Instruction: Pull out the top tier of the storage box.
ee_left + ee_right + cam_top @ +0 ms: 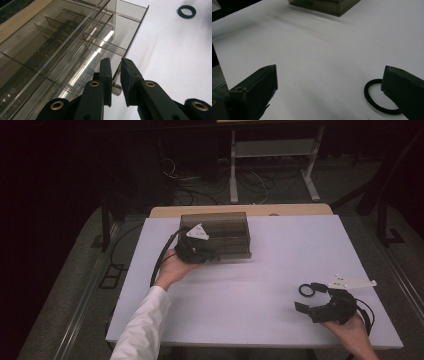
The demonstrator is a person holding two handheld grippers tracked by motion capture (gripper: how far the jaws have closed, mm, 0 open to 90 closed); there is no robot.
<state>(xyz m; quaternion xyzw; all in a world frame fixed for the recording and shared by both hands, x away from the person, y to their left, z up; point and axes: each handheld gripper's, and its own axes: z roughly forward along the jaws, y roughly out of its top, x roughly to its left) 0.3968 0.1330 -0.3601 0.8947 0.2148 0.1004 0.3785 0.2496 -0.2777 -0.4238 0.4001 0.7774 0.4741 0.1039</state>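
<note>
Nearest the camera, the right gripper rests in a hand at the near right corner of the white table, its jaws spread wide with nothing between them. Just beyond its tips lies a black ring, flat on the tabletop; the right gripper view shows the ring partly behind the right-hand jaw, the pad apart from it as far as can be told. Bare white surface stretches between this hand and the work farther off. Toward the far left, a white-sleeved arm carries the left gripper to the near edge of a smoky clear plastic box with inner dividers. From above, the gripper body and its grey plate cover that edge of the box. The left gripper view settles it: the jaws are pressed together on the thin front wall of the box, pinching it close to a small latch, with the ring well apart at the far right. Beyond the table's far edge, cables trail across a dark floor beneath a metal stand.
</note>
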